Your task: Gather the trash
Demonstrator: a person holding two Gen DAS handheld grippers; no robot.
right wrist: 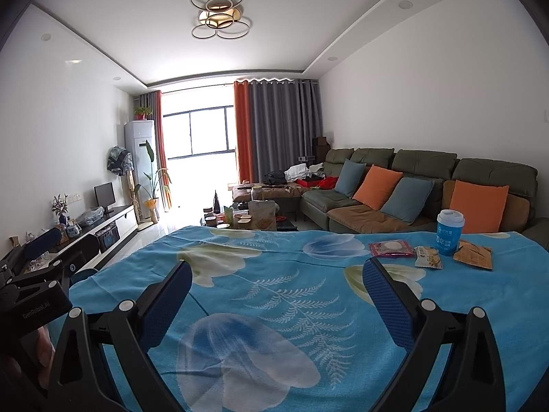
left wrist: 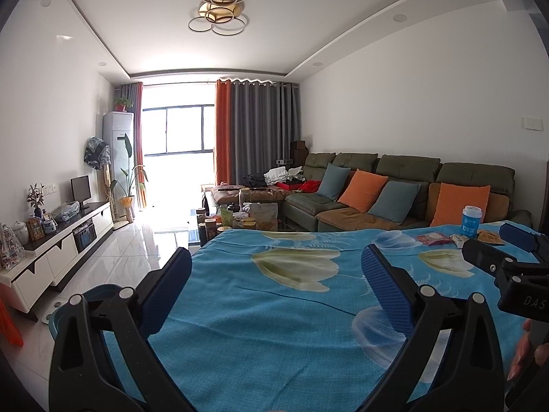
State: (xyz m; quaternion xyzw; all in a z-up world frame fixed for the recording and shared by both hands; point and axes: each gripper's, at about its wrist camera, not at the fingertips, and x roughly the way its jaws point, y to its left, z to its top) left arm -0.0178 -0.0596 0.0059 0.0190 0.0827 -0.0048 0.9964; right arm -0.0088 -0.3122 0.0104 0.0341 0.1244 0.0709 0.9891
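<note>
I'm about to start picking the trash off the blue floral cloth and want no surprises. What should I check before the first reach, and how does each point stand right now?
1. Right gripper open and empty: ok.
2. Left gripper open and empty: ok.
3. Trash in view: ok. Red wrapper, small snack packet and orange packet lie flat on the tablecloth, far right.
4. Cup upright: ok, but it stands close among the packets; whether it touches them, cannot tell.
5. Cup empty or full: cannot tell.
6. Bin placed: a blue bin sits low beside the table, left; contents cannot tell.
</note>
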